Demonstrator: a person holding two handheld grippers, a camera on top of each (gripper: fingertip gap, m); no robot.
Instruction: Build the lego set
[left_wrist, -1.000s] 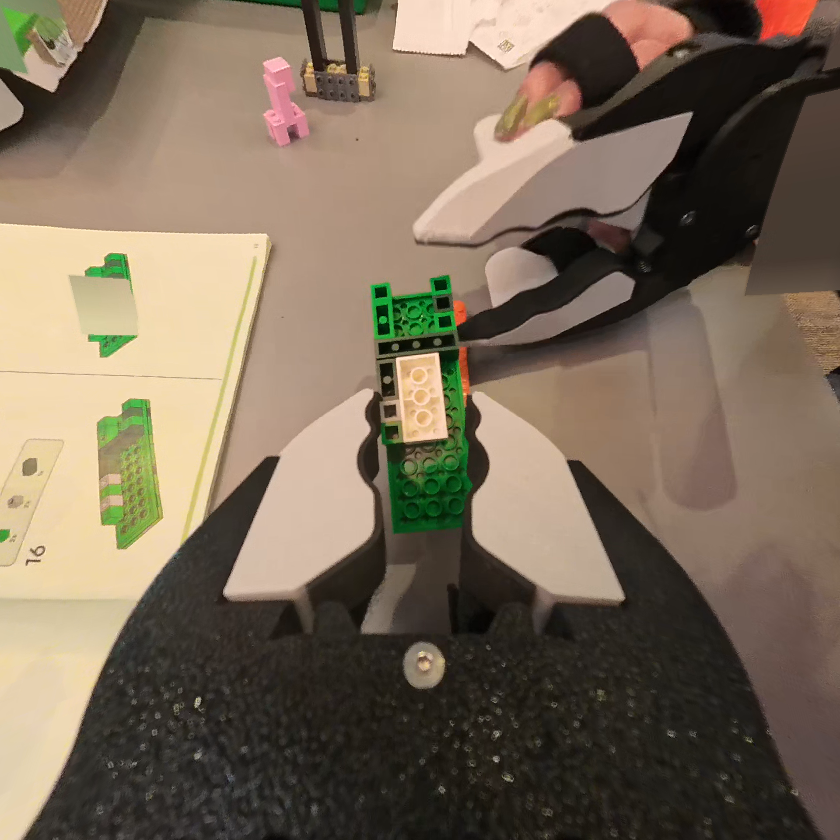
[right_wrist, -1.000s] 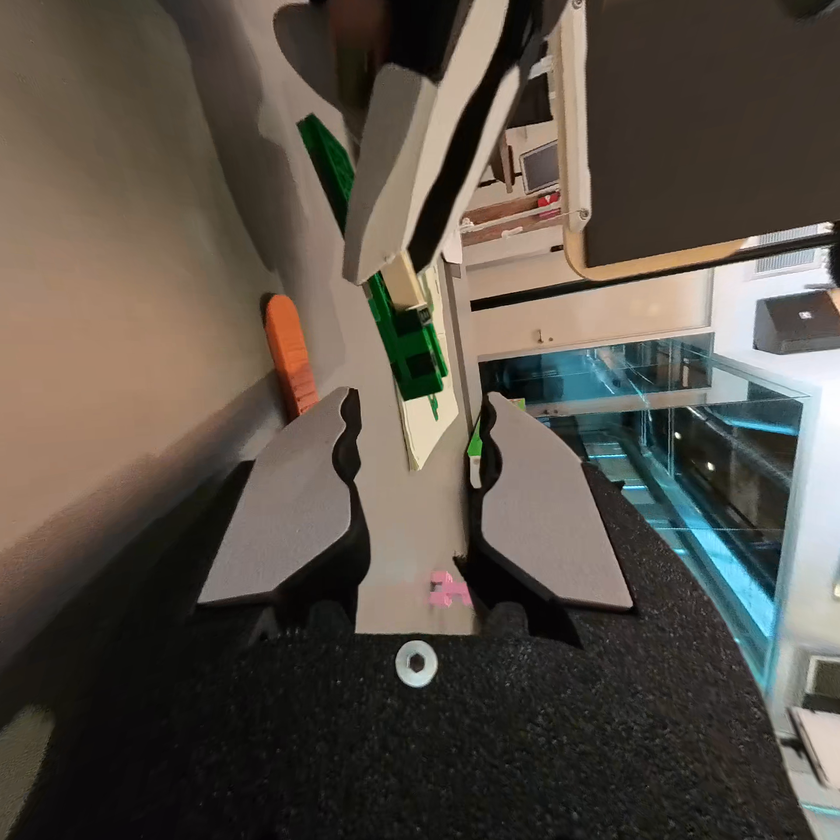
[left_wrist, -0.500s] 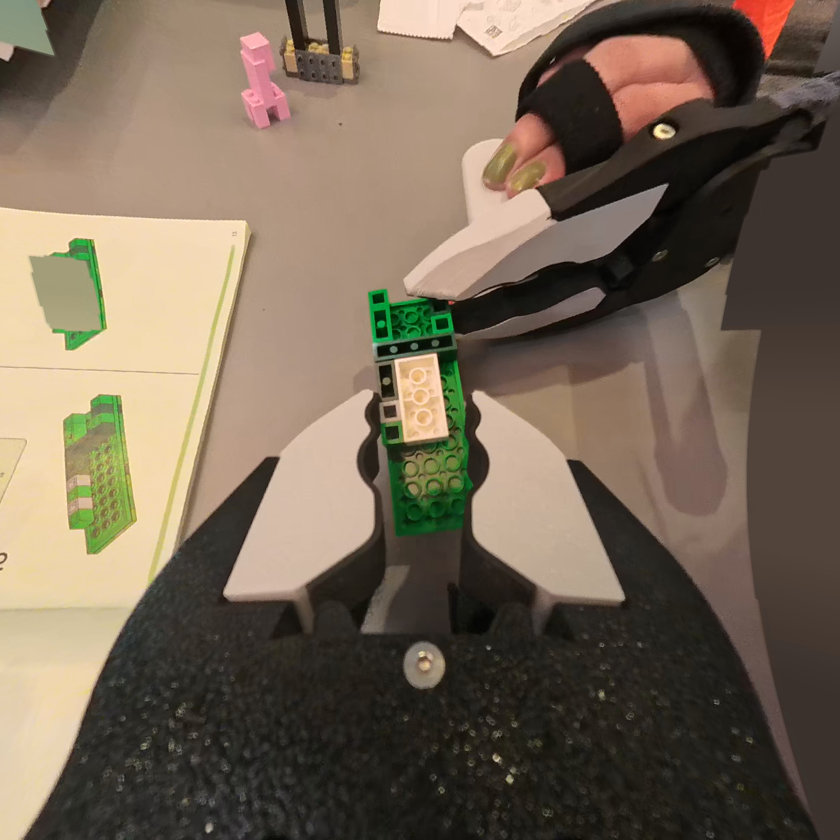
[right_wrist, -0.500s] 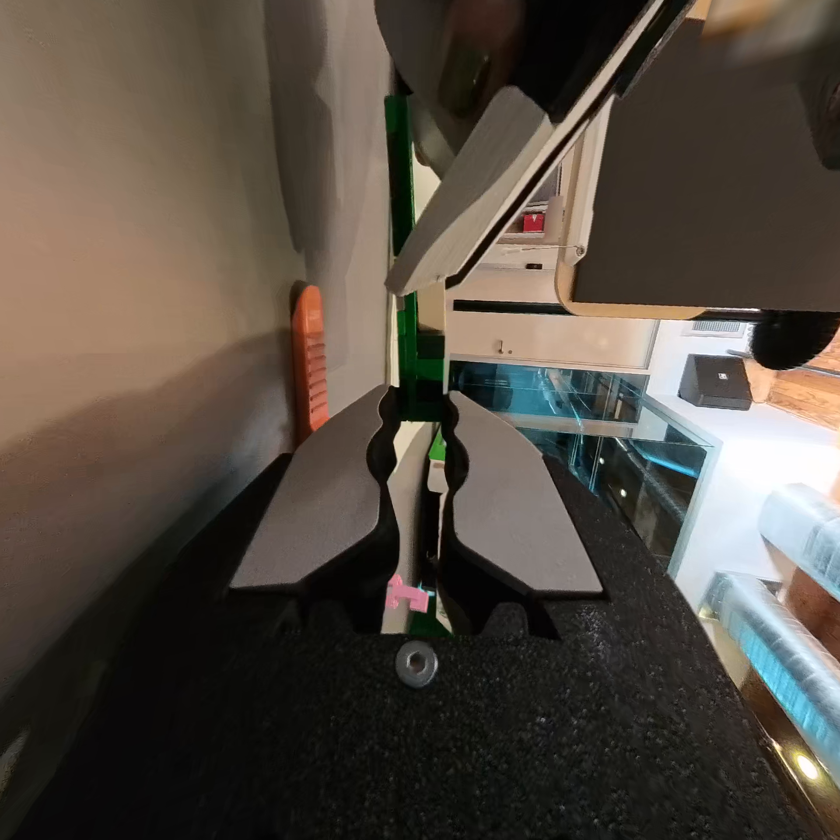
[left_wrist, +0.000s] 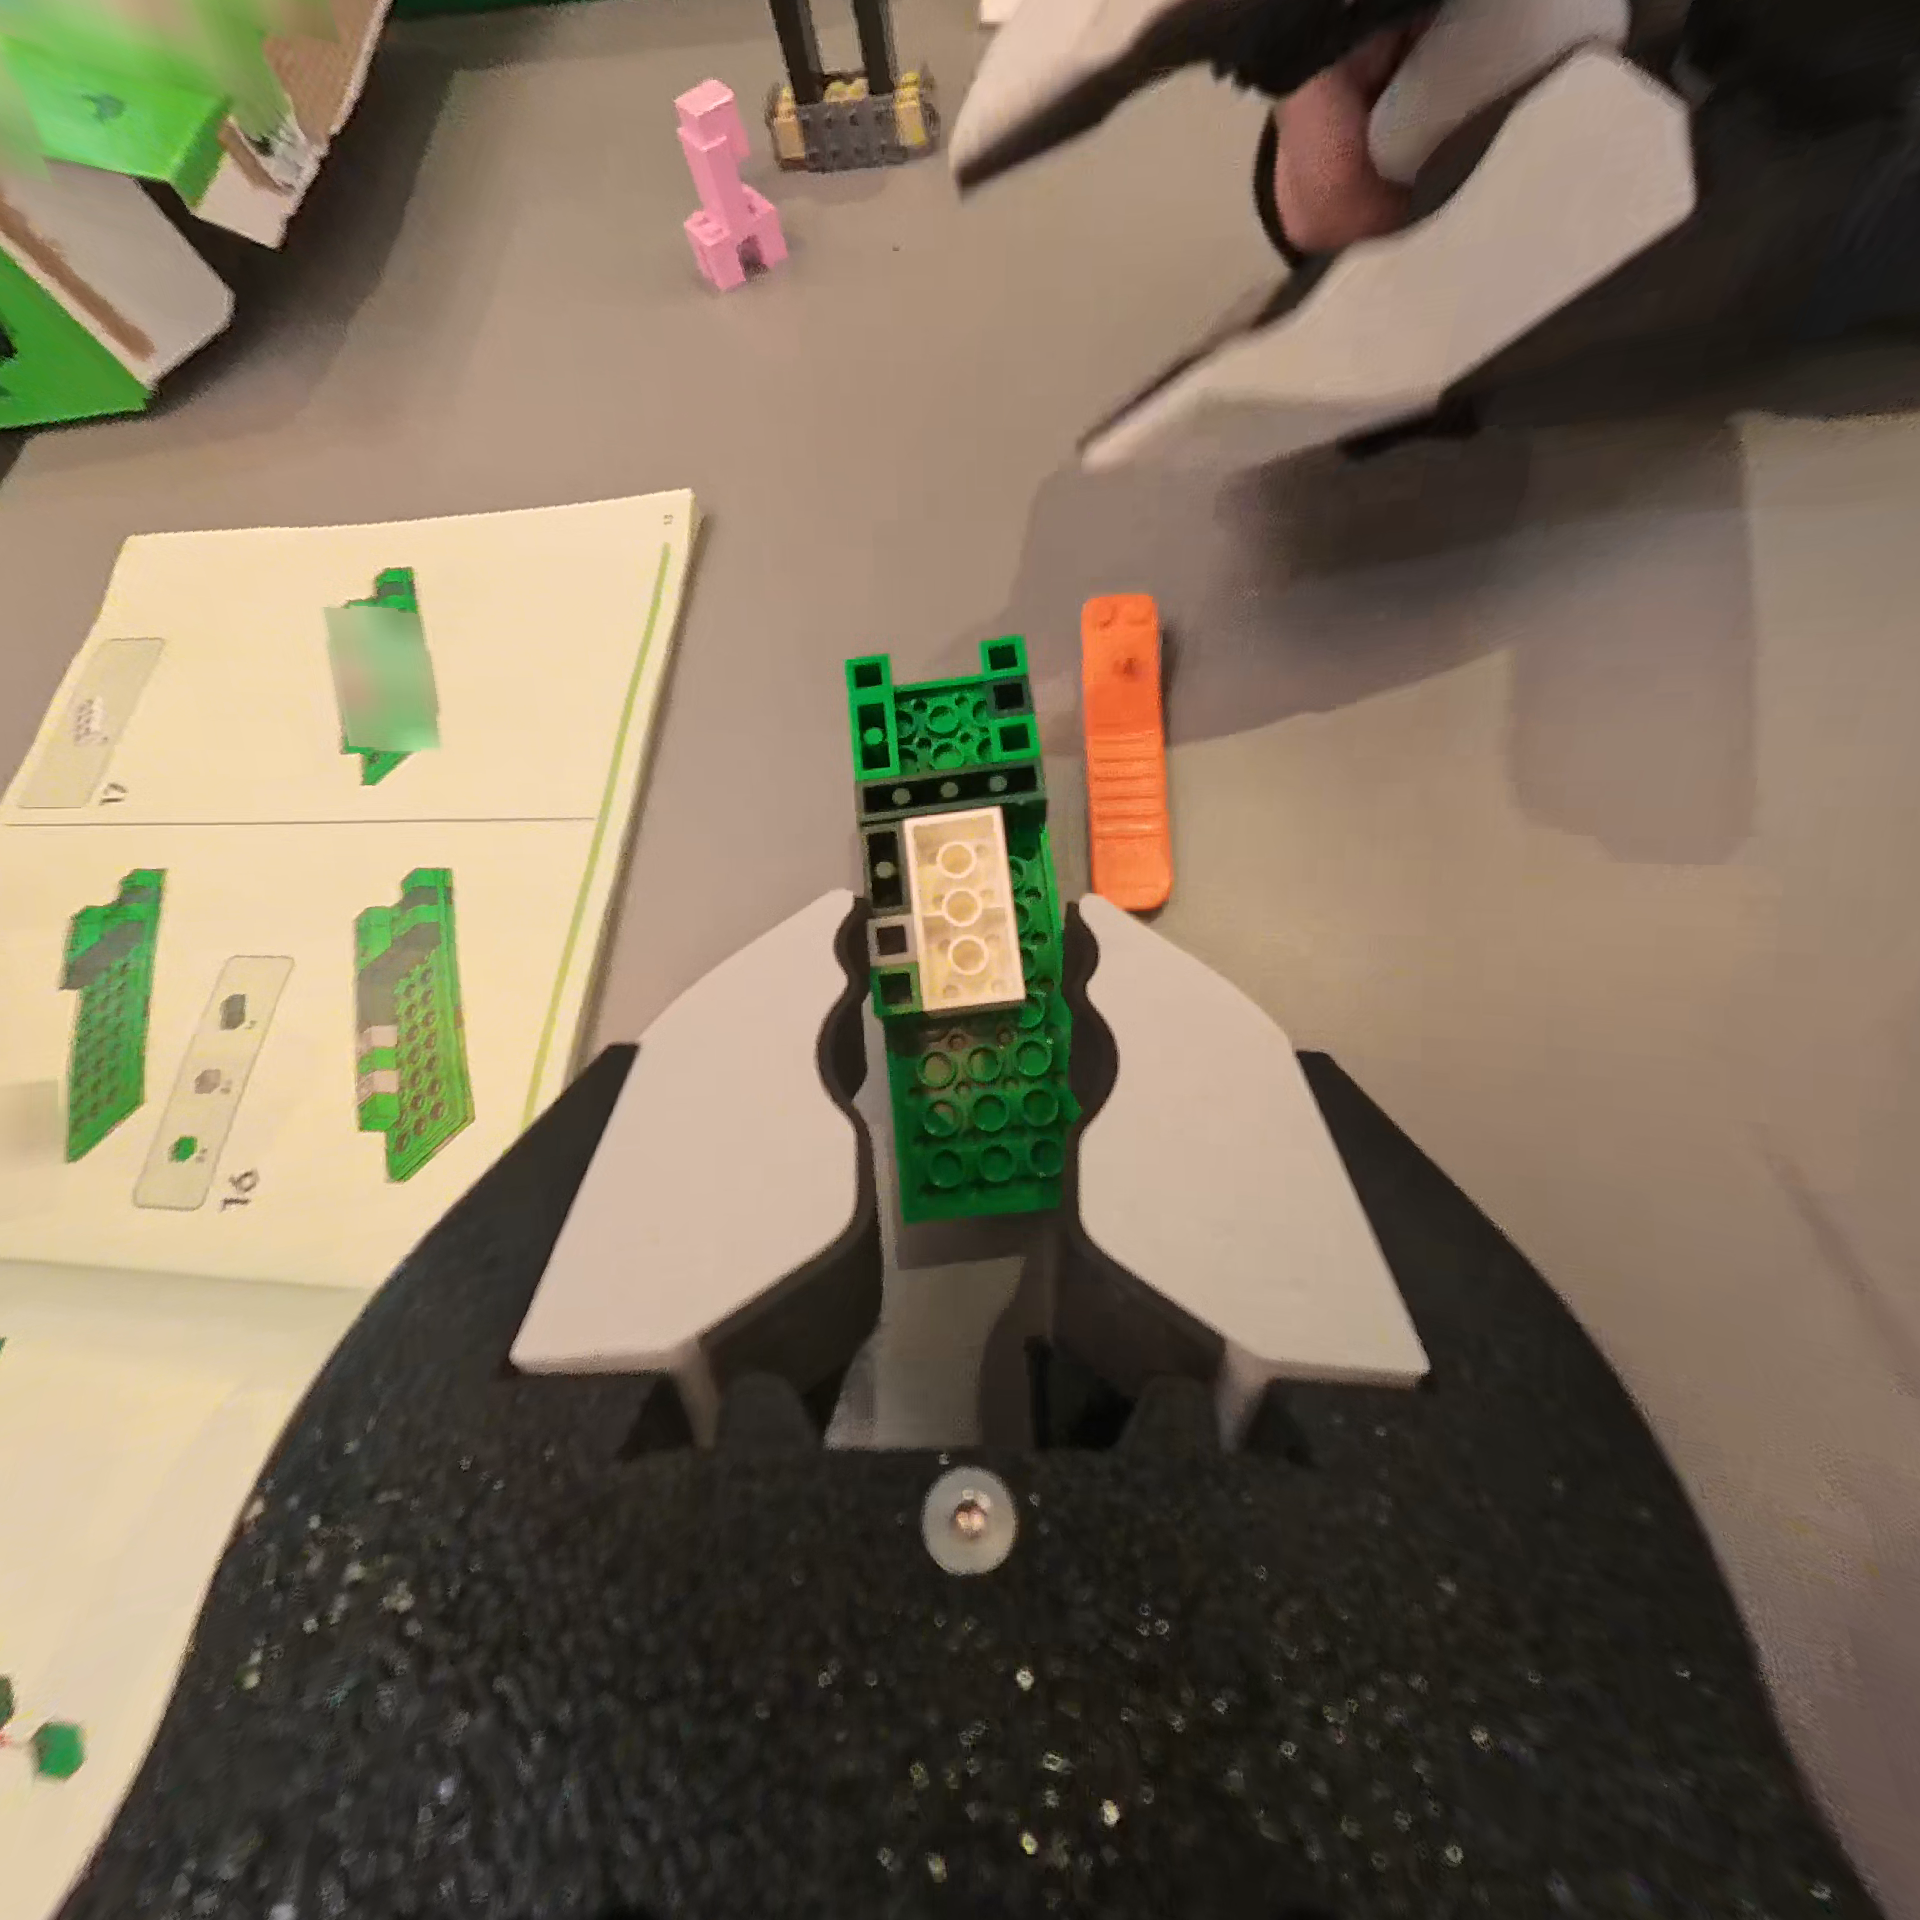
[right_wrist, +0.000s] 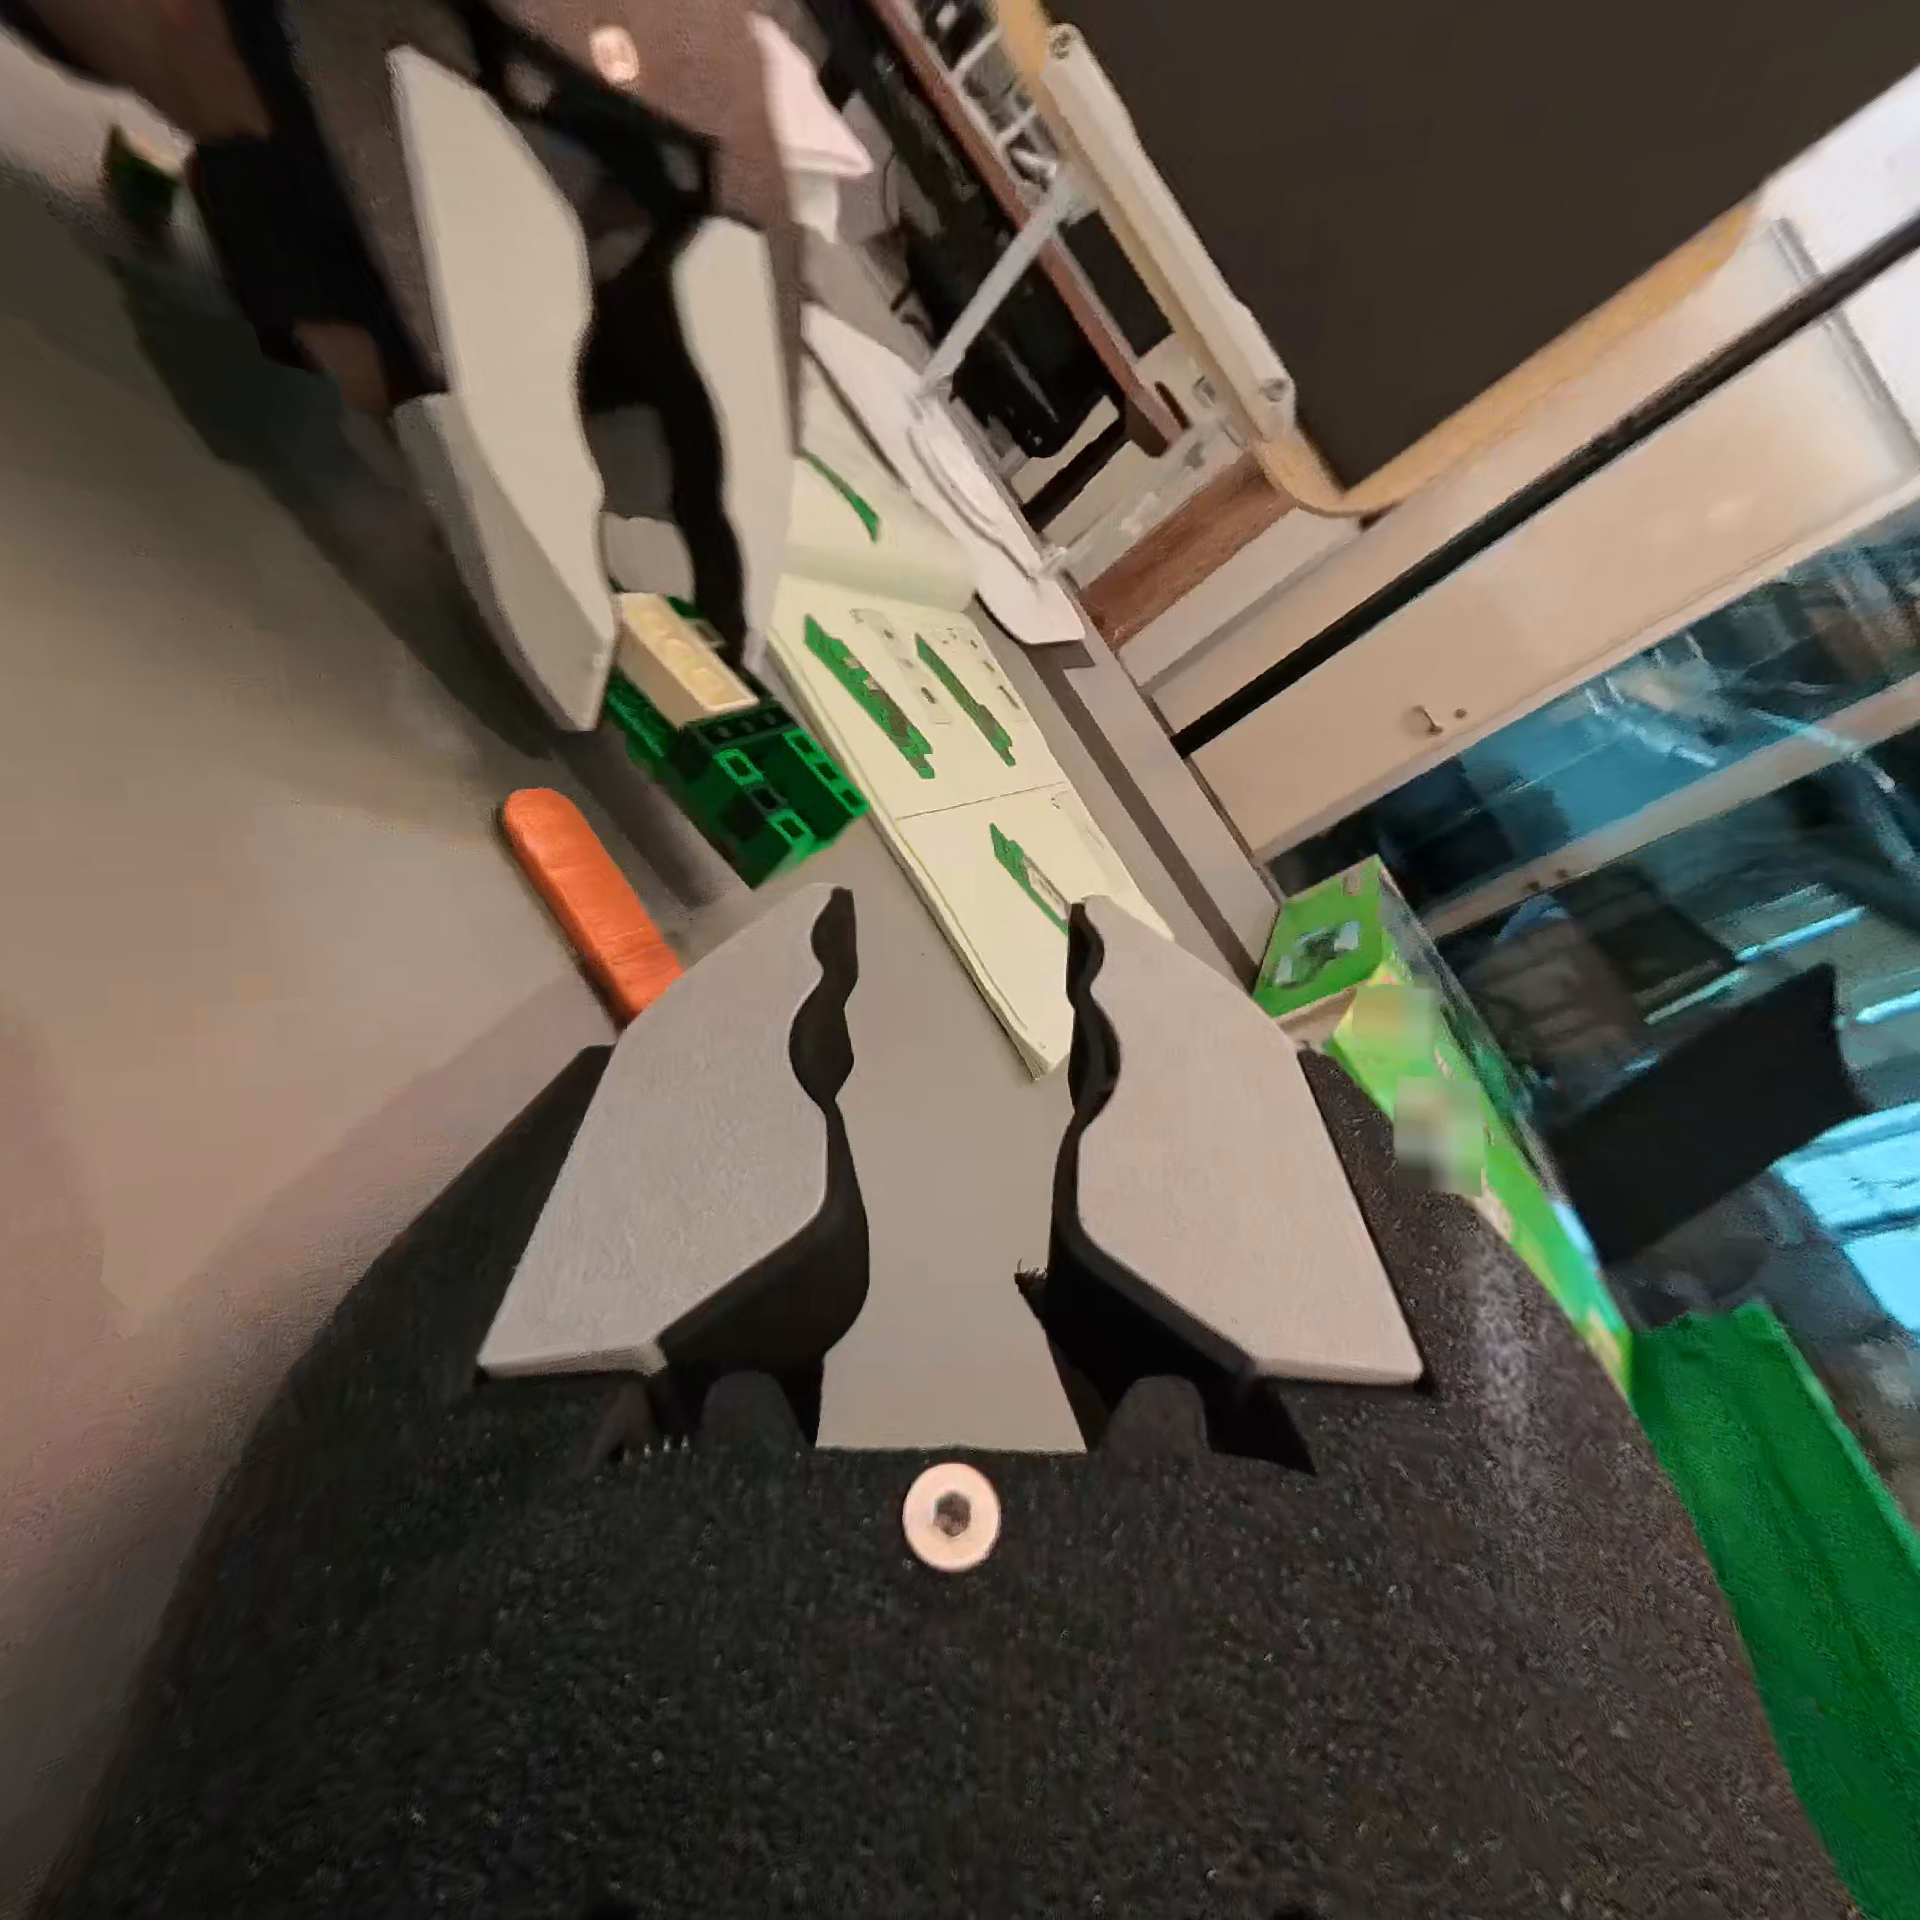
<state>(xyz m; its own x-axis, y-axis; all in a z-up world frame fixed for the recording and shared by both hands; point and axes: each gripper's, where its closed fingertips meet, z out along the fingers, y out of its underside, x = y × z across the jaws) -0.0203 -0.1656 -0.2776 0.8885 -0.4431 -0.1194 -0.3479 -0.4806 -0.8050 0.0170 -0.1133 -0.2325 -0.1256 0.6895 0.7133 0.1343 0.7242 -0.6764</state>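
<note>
Office or lab interior: grey counter (left_wrist: 1558, 1039) beside glass partition panels (right_wrist: 1662, 727), a wall-mounted whiteboard frame (right_wrist: 1164, 260), and a wooden shelf with dark equipment (right_wrist: 1039, 343). An instruction booklet (left_wrist: 312, 883) lies open.

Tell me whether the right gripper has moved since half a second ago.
Yes. The right gripper has pulled back and up from the green lego build, toward the grey base, uncovering the orange tool.

surface: grey table (left_wrist: 1558, 1039), matte, soft shadows | beyond the table edge: glass-fronted case (right_wrist: 1662, 779) with bluish reflections | above it: pale cabinet front (right_wrist: 1403, 665), wood-toned shelf (right_wrist: 1195, 540) | upper right: dark panel (right_wrist: 1455, 208) with a light curved rim | light: even, indoor
</note>
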